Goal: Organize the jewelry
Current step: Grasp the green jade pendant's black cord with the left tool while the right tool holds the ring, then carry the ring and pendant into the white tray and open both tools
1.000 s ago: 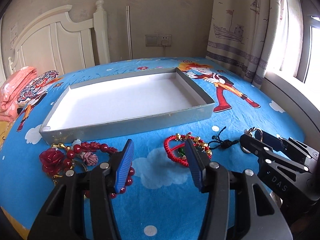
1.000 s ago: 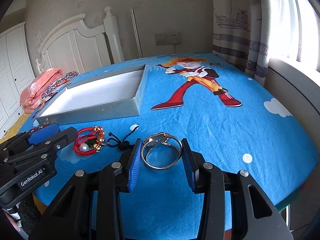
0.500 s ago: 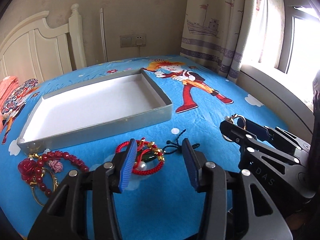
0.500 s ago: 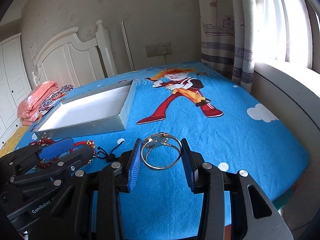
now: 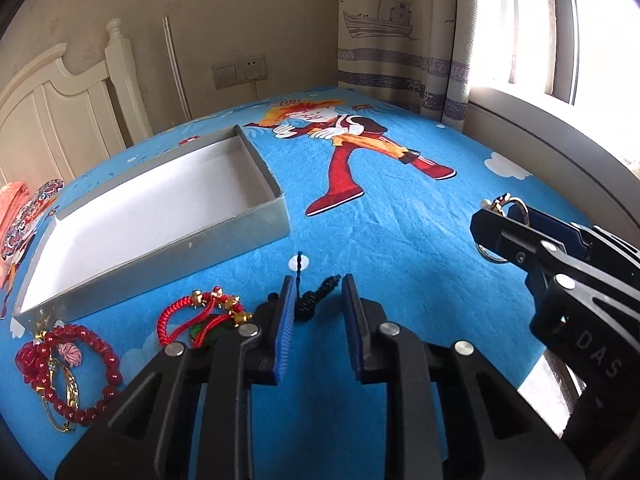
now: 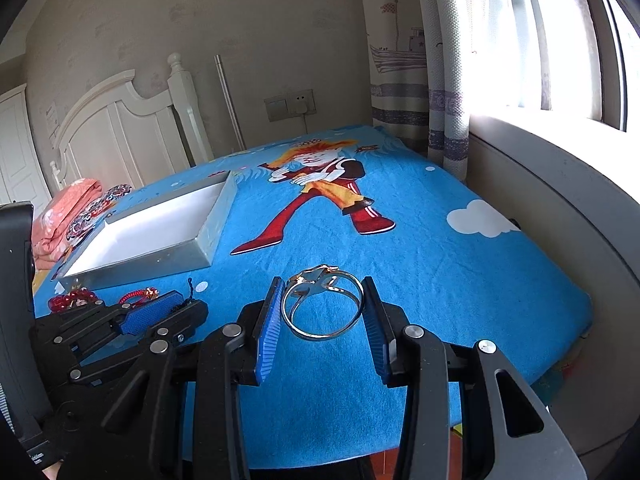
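left gripper (image 5: 318, 300) jaws closing around the black knotted cord (image 5: 314, 300) of the red braided bracelet (image 5: 188, 316).

glossy metal bangle (image 6: 322, 306), matt ribbed blue pads (image 6: 267, 330), fuzzy cloth bedsheet (image 6: 440, 264), shiny red beads (image 5: 94, 364).

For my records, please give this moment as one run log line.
left tool: closing around black cord | right tool: holds gold bangle | box: empty

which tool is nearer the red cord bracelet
Left. The left tool is closing around the black cord just beside the red cord bracelet; the right tool, gripping a ring, is farther away.
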Demonstrator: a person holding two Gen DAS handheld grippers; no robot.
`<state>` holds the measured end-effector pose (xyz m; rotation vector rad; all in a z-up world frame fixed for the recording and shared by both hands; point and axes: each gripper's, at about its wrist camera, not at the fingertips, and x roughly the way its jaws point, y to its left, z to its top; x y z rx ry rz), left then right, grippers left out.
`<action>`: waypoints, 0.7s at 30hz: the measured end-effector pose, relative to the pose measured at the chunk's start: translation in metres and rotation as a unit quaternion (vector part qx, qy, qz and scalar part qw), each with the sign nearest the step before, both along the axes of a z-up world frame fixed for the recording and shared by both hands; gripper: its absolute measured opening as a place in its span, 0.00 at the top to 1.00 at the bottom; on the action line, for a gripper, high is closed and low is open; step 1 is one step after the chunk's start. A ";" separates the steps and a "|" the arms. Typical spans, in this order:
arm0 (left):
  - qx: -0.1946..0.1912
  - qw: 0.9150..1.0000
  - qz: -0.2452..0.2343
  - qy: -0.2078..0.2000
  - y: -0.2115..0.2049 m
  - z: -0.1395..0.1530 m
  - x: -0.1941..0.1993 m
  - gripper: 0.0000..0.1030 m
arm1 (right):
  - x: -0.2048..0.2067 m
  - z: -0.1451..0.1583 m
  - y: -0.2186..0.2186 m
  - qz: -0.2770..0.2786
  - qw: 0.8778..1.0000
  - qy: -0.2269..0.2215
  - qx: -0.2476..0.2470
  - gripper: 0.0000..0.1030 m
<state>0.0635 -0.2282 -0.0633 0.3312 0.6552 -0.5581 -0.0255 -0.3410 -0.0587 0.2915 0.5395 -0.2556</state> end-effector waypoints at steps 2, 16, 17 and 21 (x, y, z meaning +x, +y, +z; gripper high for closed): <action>0.005 1.000 0.017 -0.004 0.005 -0.001 0.003 0.93 | 0.002 -0.002 0.004 0.006 1.000 0.004 0.001 0.63; -0.057 0.996 0.071 -0.022 0.076 0.031 0.002 0.94 | 0.013 0.009 0.054 0.060 0.998 0.002 -0.026 0.63; -0.061 0.995 0.077 -0.026 0.083 0.035 0.001 0.94 | 0.014 0.012 0.059 0.067 0.997 -0.001 -0.030 0.63; -0.075 0.991 0.105 -0.043 0.115 0.055 0.001 0.94 | 0.017 0.022 0.079 0.090 0.995 -0.012 -0.040 0.63</action>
